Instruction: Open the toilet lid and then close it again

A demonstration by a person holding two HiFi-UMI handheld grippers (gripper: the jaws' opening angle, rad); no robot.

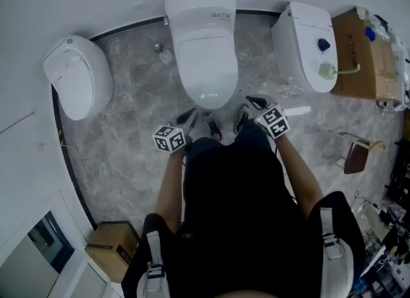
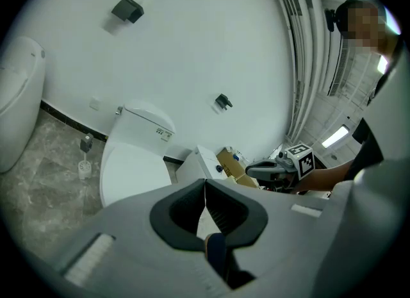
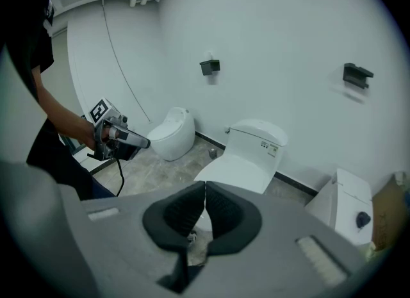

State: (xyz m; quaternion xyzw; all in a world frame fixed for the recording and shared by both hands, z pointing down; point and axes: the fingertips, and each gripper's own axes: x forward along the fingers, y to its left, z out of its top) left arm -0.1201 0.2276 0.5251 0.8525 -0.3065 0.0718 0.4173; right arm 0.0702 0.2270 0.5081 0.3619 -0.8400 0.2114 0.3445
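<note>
Facing the closed toilet lid (image 1: 205, 66), left gripper (image 2: 205, 182) and right gripper (image 3: 205, 186) hover near (fingers (image 3: 174, 210) pressed together).

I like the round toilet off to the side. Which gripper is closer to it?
Left. The left gripper hangs across bare floor from the round toilet; the right gripper is farther, beyond the middle toilet's front.

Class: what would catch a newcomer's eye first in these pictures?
The middle toilet, white, lid down, stands straight ahead; a round toilet sits at its left. The left gripper and right gripper, both shut and empty, hover by the middle toilet's front.
</note>
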